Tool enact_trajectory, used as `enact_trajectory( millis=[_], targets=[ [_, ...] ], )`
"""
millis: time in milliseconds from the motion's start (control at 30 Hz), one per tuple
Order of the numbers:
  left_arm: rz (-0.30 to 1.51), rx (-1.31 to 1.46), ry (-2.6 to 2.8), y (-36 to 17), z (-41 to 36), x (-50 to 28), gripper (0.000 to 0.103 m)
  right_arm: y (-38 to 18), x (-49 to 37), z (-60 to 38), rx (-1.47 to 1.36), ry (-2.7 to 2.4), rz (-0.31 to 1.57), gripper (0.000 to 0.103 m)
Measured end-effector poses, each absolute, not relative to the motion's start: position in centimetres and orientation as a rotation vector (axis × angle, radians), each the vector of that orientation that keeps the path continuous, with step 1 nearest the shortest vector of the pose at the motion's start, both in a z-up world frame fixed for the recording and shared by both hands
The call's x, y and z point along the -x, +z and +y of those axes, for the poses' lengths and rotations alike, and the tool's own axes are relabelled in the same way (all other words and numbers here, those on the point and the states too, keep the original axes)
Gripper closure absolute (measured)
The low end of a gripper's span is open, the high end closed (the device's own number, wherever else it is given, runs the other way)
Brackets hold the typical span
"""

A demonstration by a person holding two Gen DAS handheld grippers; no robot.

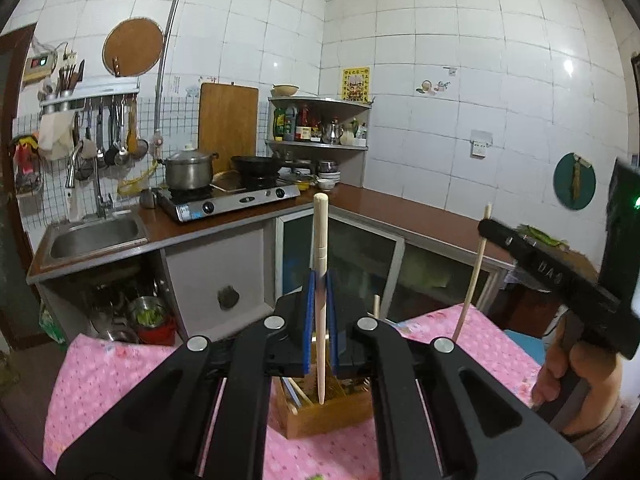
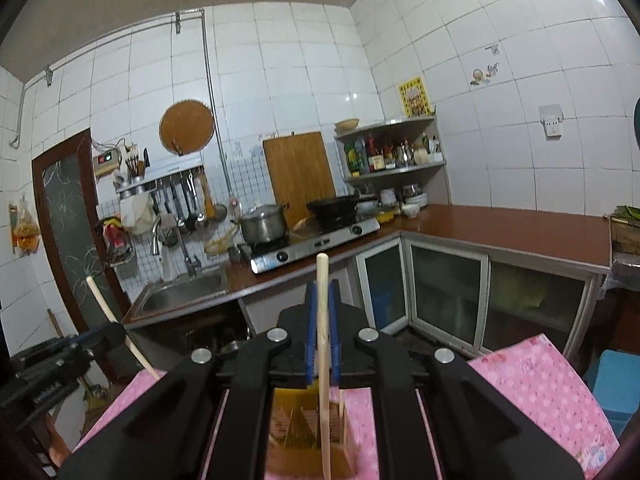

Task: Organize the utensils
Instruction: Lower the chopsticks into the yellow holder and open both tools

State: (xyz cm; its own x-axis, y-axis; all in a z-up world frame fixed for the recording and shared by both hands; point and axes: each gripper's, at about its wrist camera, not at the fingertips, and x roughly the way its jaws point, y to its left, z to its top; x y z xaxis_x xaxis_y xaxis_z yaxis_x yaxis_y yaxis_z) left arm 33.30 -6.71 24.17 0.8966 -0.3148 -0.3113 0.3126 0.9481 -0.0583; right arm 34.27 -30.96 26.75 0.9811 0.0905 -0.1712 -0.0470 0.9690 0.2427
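The left gripper (image 1: pixel 319 292) is clenching one chopstick (image 1: pixel 321 280) upright, and the right gripper (image 2: pixel 322 320) is clenching another chopstick (image 2: pixel 323 340), both above the wooden box (image 1: pixel 320 412). Each thin stick is risking slipping or tilting between the pads.

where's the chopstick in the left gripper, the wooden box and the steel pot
chopstick (image 1: pixel 321 240), left wrist view, upper shaft above the fingers
wooden box (image 1: pixel 332 416), left wrist view, front wall
steel pot (image 1: pixel 188 174), left wrist view, side wall
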Motion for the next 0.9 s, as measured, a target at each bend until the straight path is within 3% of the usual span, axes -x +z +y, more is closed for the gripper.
enact_trajectory(
  millis=[400,900],
  targets=[
    [0.375,-0.024,-0.325,18.9,-7.6,-38.8,0.099,22.2,-39.1,-30.1,-0.223,0.09,0.119,0.097],
    [0.487,-0.022,-0.301,11.8,-6.8,-40.5,0.098,13.8,-41.5,-28.9,-0.109,0.129,0.41,0.096]
  ],
)
